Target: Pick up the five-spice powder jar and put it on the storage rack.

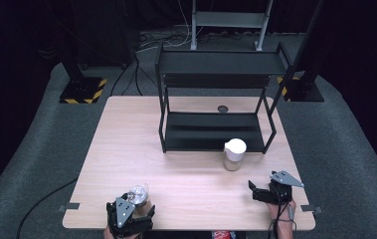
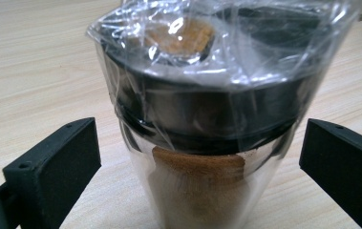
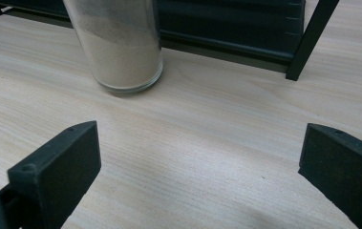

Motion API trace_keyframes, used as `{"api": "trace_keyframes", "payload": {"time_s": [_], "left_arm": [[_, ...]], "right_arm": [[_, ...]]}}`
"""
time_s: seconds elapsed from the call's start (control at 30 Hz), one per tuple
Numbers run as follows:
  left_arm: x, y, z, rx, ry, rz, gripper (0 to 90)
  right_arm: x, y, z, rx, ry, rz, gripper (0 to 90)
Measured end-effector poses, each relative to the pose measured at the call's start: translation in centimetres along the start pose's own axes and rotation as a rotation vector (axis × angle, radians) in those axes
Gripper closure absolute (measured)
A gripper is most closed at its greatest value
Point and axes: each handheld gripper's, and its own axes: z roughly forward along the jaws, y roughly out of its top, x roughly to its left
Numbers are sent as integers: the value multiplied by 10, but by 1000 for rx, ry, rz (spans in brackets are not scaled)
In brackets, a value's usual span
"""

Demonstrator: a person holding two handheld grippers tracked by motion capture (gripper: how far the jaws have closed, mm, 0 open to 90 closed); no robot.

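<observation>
Plastic-wrapped, a spice jar (image 2: 202, 119) with a dark lid is standing between the left gripper's (image 1: 129, 215) wide-apart jaws at the table's (image 1: 176, 164) near edge, untouched. Opposite, the right gripper (image 1: 263, 191) is gaping open, facing a white-lidded powder jar (image 1: 234, 154) before the black shelf rack (image 1: 216, 99).

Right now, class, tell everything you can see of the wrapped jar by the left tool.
The jar is clear glass, upright on the table near its front edge. It holds brown powder and has a dark lid under crinkled clear film. It stands between the left tool's open jaws, which do not press it.
</observation>
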Motion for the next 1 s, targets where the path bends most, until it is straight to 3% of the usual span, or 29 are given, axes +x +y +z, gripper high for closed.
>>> {"api": "trace_keyframes", "payload": {"time_s": [0.6, 0.7, 0.77, 0.87, 0.9, 1.0], "left_arm": [[2, 7, 14, 10, -11, -4, 0], [-4, 6, 16, 6, 20, 1, 0], [-4, 7, 16, 10, 17, 1, 15], [-3, 7, 18, 25, 9, -4, 169], [-3, 5, 17, 14, 5, -15, 270], [2, 3, 16, 8, -13, -38, 303]], "right_arm": [[3, 1, 1, 7, -14, -4, 0], [2, 2, 1, 10, -11, -5, 0], [2, 2, 1, 10, -11, -5, 0], [2, 1, 1, 7, -13, -4, 0], [2, 2, 1, 9, -13, -3, 0], [2, 2, 1, 8, -11, -5, 0]]}}
